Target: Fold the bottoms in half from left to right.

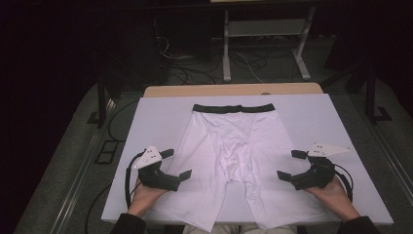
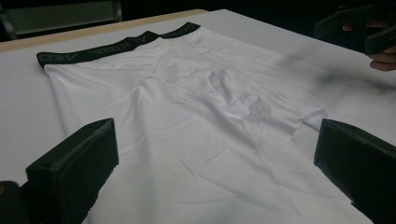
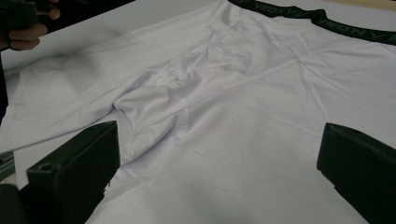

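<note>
A pair of white shorts (image 1: pixel 229 151) lies flat on the white board (image 1: pixel 302 122), its dark waistband (image 1: pixel 234 108) at the far end and both legs reaching to the near edge. My left gripper (image 1: pixel 176 164) hovers open over the outer edge of the left leg. At the outer edge of the right leg my right gripper (image 1: pixel 291 165) is open too. In the left gripper view the shorts (image 2: pixel 187 116) spread between the wide jaws, waistband (image 2: pixel 107 46) far off. The right gripper view looks over the shorts (image 3: pixel 243 107) toward the waistband (image 3: pixel 327 23), jaws wide apart and empty.
A wooden table edge (image 1: pixel 234 89) shows behind the board. Beyond it, cables (image 1: pixel 190 68) and grey metal stand legs (image 1: pixel 226 58) sit on the dark floor. A metal rail (image 1: pixel 92 156) runs along the left side. The other hand (image 2: pixel 380 56) appears at top right of the left gripper view.
</note>
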{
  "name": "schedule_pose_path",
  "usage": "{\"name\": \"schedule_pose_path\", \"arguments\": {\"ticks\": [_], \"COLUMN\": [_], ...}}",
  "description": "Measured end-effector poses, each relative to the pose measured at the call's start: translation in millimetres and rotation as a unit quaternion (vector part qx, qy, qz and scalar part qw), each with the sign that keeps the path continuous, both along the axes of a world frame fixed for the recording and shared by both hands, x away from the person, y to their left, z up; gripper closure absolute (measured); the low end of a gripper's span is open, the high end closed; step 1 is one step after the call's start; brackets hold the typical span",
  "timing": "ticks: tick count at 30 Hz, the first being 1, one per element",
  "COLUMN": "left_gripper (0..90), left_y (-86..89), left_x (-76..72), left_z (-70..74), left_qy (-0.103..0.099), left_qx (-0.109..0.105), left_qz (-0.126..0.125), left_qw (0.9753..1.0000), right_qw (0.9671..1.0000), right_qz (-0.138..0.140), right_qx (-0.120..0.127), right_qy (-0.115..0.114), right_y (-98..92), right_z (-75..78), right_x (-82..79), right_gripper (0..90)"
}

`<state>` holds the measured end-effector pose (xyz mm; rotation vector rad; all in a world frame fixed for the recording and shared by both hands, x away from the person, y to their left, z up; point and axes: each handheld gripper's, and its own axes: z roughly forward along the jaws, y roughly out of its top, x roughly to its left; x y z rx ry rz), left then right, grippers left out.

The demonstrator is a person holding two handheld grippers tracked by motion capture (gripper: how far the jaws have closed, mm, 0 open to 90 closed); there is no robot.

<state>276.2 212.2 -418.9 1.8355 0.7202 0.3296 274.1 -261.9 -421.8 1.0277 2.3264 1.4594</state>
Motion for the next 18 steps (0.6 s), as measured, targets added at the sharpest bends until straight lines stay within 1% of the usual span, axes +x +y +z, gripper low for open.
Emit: {"name": "schedule_pose_path", "arguments": {"ticks": [11,18], "left_gripper": [0.0,0.0], "left_y": [-0.9,-2.0], "left_x": [-1.3,-2.3], "left_z": [0.7,0.6], "left_qy": [-0.002,-0.002], "left_qx": [0.002,0.001], "left_qz": [-0.004,-0.004], "left_qw": [1.0000,1.0000], "right_qw": [1.0000,0.9999], "right_qz": [-0.003,-0.011], "right_qx": [-0.002,0.001], "right_qy": [-0.001,-0.004], "right_y": [0.4,-1.5], "right_z": [0.9,5.9], "right_x": [-1.7,-3.2], "right_gripper": [0.0,0.0]}}
